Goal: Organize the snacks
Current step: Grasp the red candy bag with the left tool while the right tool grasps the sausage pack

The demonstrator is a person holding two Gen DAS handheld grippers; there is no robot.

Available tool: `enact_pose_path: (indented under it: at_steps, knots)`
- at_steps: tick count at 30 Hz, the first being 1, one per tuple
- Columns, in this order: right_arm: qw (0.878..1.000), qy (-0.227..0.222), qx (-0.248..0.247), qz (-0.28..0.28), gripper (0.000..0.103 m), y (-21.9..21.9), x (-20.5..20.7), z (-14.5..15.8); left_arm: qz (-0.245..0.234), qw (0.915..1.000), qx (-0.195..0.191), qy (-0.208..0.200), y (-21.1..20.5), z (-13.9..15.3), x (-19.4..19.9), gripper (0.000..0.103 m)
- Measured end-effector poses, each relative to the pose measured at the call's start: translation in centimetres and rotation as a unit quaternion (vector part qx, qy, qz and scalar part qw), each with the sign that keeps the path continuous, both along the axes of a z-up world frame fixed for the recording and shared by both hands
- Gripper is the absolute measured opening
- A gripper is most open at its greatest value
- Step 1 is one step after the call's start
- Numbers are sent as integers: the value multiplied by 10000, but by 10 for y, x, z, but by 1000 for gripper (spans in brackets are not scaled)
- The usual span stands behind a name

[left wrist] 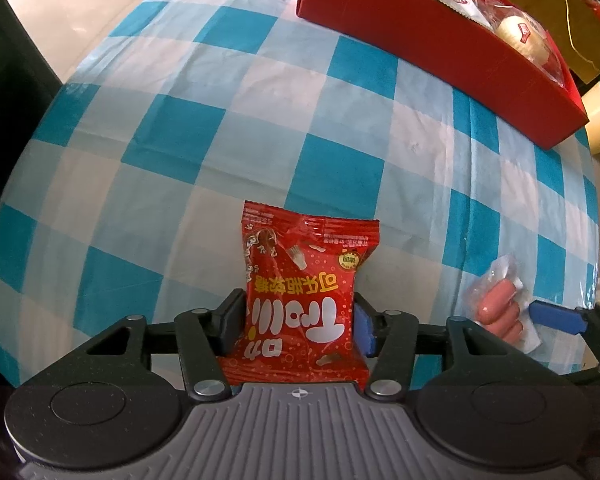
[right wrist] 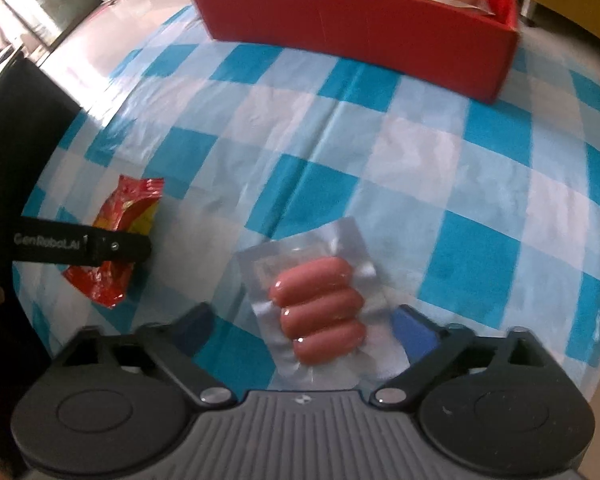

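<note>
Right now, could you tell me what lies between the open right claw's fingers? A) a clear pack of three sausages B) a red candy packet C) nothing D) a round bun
A: the sausage pack lies on the checked cloth between the right claw's wide-open fingers, not gripped.

Red box (right wrist: 360, 36) contents cropped, blurred.
</note>
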State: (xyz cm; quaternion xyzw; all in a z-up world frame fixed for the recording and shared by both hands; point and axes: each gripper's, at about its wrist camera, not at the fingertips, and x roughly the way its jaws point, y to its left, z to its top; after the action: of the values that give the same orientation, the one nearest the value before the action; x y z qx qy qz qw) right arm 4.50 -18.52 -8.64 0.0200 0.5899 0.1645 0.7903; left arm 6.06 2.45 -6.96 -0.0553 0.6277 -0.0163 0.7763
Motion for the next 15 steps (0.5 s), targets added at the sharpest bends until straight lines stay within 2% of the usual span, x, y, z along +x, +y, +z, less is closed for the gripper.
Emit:
enact_pose_path:
  at_steps: [4, 12, 13, 15]
  knots:
    - [9991, -153, -353, 172, 101, 12, -1, -4, -31, 10000, -16, -1, 0, 0, 0, 63]
    - [9998, -118, -121, -116, 101, 4, 3, -3, -109, 9999, -44, -19, 2, 0, 0, 67]
    - [9997, -166, -192, -62, 100, 6, 1, -4, -122, 9999, -32, -29, 1, 0, -1, 67]
    - [9982, -301, -514, 79, 84, 13, -6, -3, -131, 9999, -39, -37, 1, 0, -1, 67]
